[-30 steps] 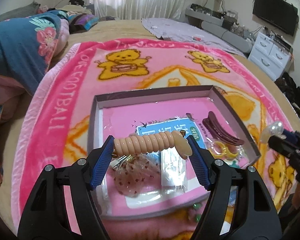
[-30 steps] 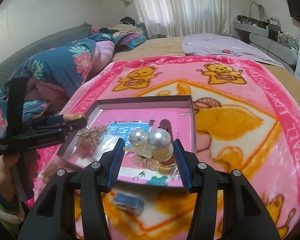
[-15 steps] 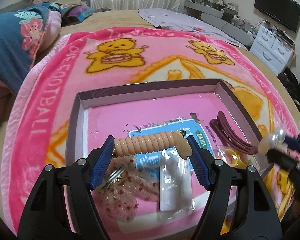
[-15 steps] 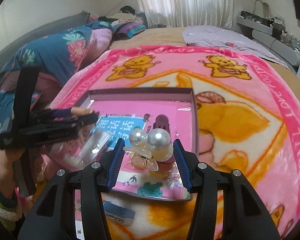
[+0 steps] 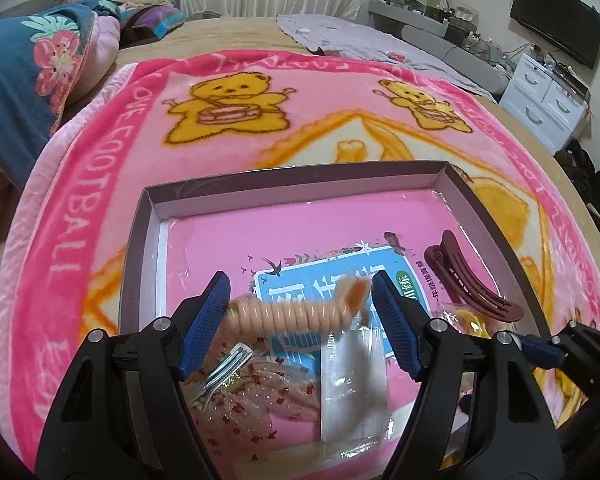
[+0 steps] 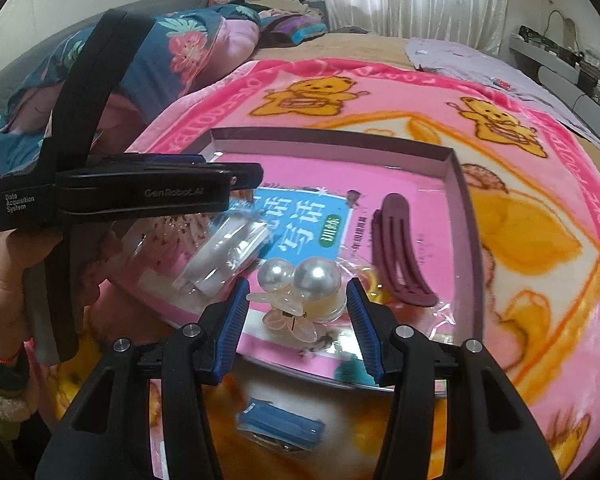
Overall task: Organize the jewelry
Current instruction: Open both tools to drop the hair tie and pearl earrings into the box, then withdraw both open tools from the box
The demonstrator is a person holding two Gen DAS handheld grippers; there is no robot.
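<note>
A peach spiral hair coil [image 5: 296, 314] spans the blue pads of my left gripper [image 5: 300, 316], which is shut on it; it looks blurred. It hangs low over the near left part of a shallow grey box tray [image 5: 300, 176] with a pink floor. My right gripper [image 6: 298, 312] is shut on a translucent hair clip with two pearls [image 6: 300, 280], just above the tray's [image 6: 328, 138] near edge. In the tray lie a maroon hair claw [image 6: 400, 256], clear packets [image 6: 224, 256], a red-dotted sheer piece with a silver clip [image 5: 236, 396] and yellow rings [image 5: 466, 320].
The tray rests on a pink teddy-bear blanket [image 5: 100, 200] on a bed. A blue item in a clear packet [image 6: 280, 424] lies on the blanket in front of the tray. A hand [image 6: 4, 264] holds the left gripper. Quilts are piled at the left, drawers [image 5: 548, 96] at the right.
Both grippers have moved forward and down toward the tray, each keeping its piece. The right one came closest in the last half second. The coil now looks blurred.
</note>
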